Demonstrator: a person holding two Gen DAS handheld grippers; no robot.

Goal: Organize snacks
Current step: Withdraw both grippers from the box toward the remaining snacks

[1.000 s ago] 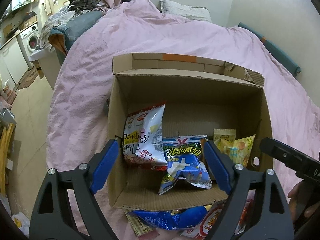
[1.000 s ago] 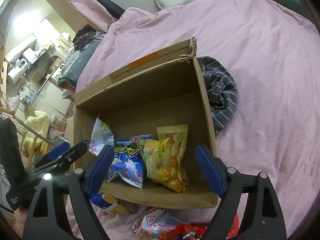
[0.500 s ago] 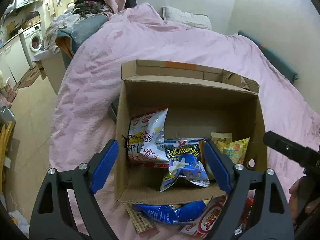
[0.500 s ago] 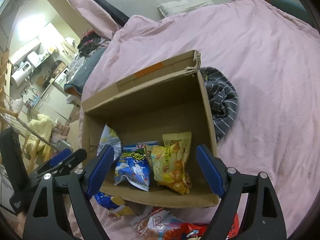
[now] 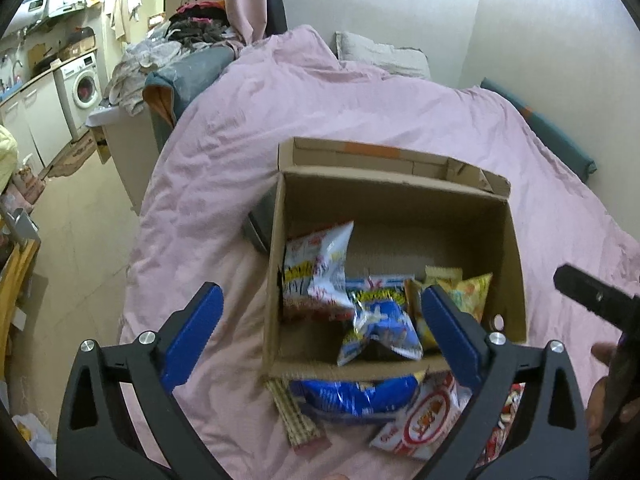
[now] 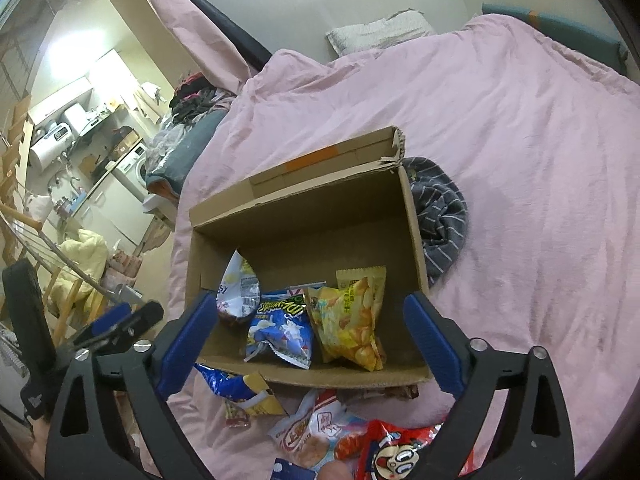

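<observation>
Right wrist view | both claws – right gripper [image 6: 312, 340], left gripper [image 5: 320, 334] – just widened, empty | loose packets [image 6: 320, 436] lower centre: light, crinkly, slippery – pinch a sealed edge

An open cardboard box [image 6: 408, 216] sits on the pink bed cover, one flap folded back. Inside, three snack bags lean in a row: a white bag [image 6: 236, 288] at the left wall, a blue bag [image 6: 280, 328] in the middle, a yellow chip bag [image 6: 352, 320] beside it. More snacks lie loose before the box: a blue packet [image 5: 352, 394], a white-and-red packet [image 5: 428, 420], a red packet [image 6: 400, 452].
</observation>
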